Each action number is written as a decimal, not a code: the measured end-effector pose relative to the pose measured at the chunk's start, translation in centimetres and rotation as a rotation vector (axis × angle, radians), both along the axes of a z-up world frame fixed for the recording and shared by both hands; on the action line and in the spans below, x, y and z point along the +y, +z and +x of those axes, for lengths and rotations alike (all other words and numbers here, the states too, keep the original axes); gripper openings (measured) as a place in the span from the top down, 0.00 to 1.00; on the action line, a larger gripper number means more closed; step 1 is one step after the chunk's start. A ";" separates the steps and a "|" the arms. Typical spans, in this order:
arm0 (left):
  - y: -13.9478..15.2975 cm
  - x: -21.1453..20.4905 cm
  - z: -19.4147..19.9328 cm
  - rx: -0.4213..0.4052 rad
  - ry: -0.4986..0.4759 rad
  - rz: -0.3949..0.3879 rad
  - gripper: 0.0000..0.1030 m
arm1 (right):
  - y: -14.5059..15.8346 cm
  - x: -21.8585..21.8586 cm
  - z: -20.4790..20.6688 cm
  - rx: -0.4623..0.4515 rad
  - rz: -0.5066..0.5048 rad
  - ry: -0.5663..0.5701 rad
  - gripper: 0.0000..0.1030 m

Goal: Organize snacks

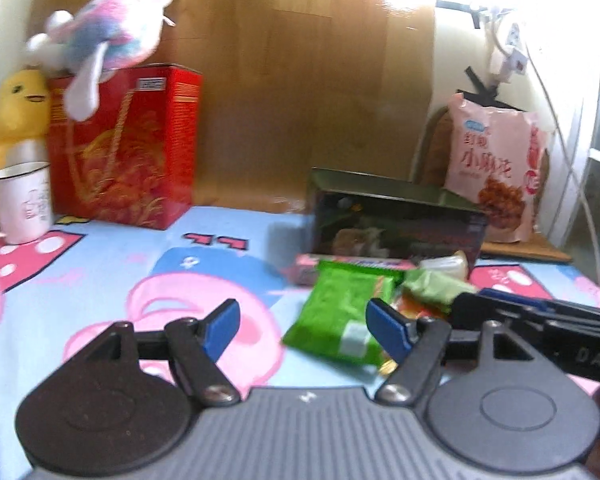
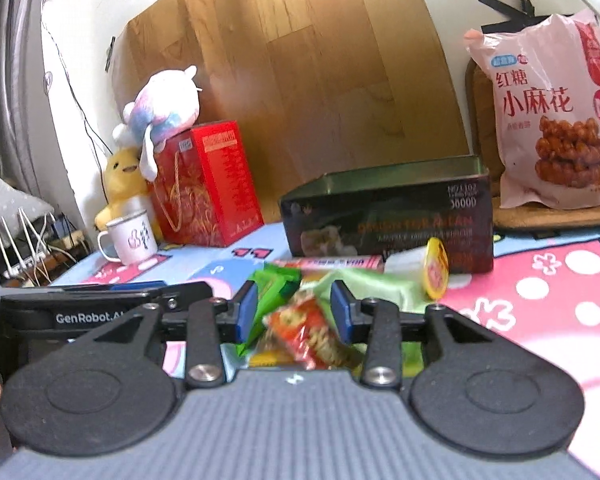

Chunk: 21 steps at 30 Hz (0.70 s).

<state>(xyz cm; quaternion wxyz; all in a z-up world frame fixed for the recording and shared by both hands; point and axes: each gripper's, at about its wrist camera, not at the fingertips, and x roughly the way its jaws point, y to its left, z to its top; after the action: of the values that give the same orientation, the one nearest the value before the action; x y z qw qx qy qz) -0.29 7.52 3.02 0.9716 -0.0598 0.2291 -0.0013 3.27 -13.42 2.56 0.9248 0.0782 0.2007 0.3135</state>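
Observation:
A small heap of snacks lies on the cartoon tablecloth (image 1: pixel 100 280) in front of a dark open box (image 1: pixel 396 220). My left gripper (image 1: pixel 304 330) is open; a green packet (image 1: pixel 340 316) lies just ahead, behind its right pad. In the right wrist view my right gripper (image 2: pixel 294 312) stands open over the heap. A red and orange packet (image 2: pixel 308 328) sits between its pads, with the green packet (image 2: pixel 272 292) against the left pad. A pale green packet (image 2: pixel 380 288), a yellow-lidded cup (image 2: pixel 436 268) and a flat pink box (image 2: pixel 328 264) lie behind, near the dark box (image 2: pixel 388 216).
A big pink snack bag (image 2: pixel 556 108) leans on the wall at the back right. A red gift box (image 1: pixel 128 148), plush toys (image 1: pixel 100 36) and a white mug (image 1: pixel 20 204) stand at the back left. The right gripper's black frame (image 1: pixel 540 320) reaches in beside the heap.

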 end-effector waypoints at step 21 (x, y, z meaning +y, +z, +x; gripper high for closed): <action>0.2 -3.1 -5.1 -0.300 0.127 0.236 0.21 | -0.2 1.6 -4.1 -0.183 -0.105 -0.213 0.30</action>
<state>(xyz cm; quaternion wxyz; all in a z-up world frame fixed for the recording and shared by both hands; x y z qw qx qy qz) -5.40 4.38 3.22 0.9932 0.0412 0.0761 0.0783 -0.85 -11.82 2.31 0.9701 0.0215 0.1225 0.2084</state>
